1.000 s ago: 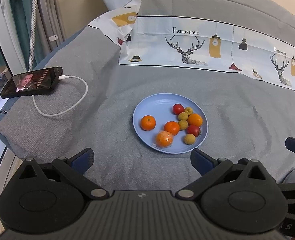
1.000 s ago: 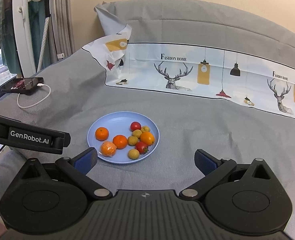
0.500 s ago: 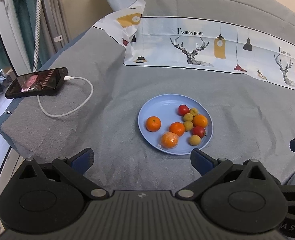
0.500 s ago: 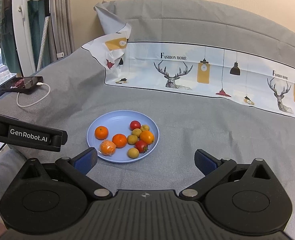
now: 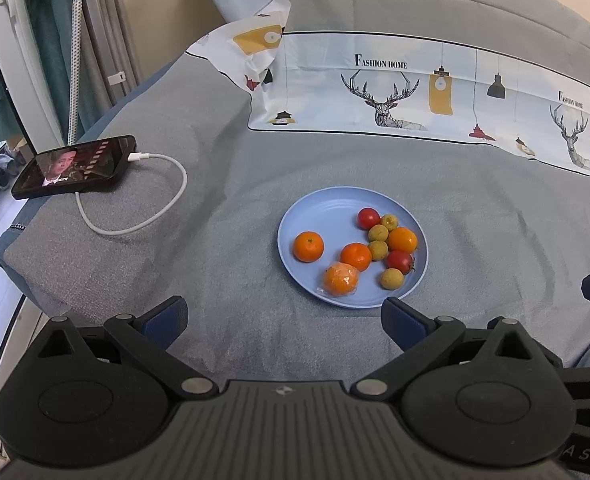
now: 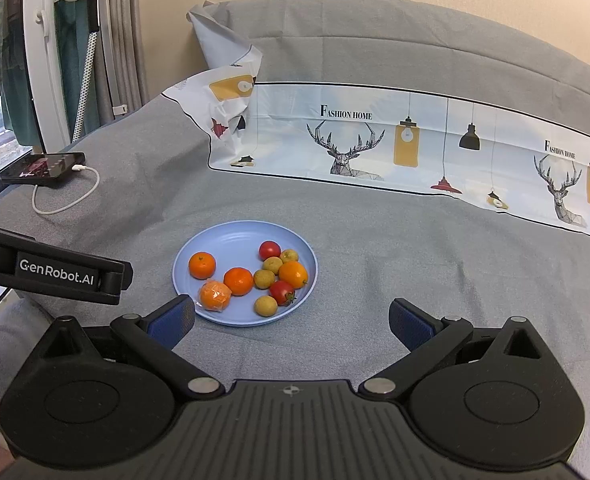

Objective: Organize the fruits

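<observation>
Currently both grippers, left gripper [image 5: 283, 314] and right gripper [image 6: 291, 318], spread empty near fruit plate [image 6: 219, 242]; possibly wrapped orange [image 6: 214, 295].

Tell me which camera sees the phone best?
The left wrist view. There the phone lies close and large, with its lit screen and white cable clear. In the right wrist view the phone is far off at the left edge, small and seen edge-on.

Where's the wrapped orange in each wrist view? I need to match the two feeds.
Left wrist: wrapped orange on the plate's near edge, right of centre in the picture.
Right wrist: wrapped orange on the plate's near-left edge, beside the left finger's tip.
Shared landmark: the phone, far left.
</observation>
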A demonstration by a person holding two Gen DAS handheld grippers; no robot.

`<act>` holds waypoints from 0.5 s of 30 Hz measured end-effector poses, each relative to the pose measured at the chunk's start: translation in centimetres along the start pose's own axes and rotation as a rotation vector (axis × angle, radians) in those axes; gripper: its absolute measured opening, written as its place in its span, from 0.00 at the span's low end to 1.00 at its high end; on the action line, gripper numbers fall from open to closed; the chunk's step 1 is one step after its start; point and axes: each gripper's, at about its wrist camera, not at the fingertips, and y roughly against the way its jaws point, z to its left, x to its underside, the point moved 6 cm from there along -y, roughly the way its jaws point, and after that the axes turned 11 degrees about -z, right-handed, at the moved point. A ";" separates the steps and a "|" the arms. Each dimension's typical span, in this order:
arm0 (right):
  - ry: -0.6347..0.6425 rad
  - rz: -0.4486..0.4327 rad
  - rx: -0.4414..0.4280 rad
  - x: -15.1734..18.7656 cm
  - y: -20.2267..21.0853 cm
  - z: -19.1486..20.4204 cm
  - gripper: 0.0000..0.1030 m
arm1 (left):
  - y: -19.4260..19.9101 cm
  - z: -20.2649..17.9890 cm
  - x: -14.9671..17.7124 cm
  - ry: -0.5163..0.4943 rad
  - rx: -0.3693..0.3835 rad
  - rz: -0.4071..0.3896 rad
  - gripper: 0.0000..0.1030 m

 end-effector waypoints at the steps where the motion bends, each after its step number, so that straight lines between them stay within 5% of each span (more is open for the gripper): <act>1: 0.000 0.000 0.000 0.0 0.0 0.0 0.99 | 0.0 0.0 0.0 0.000 0.000 0.000 1.00; 15: -0.001 0.003 0.001 0.1 -0.1 -0.1 0.99 | -0.2 0.0 0.0 -0.007 -0.004 0.002 1.00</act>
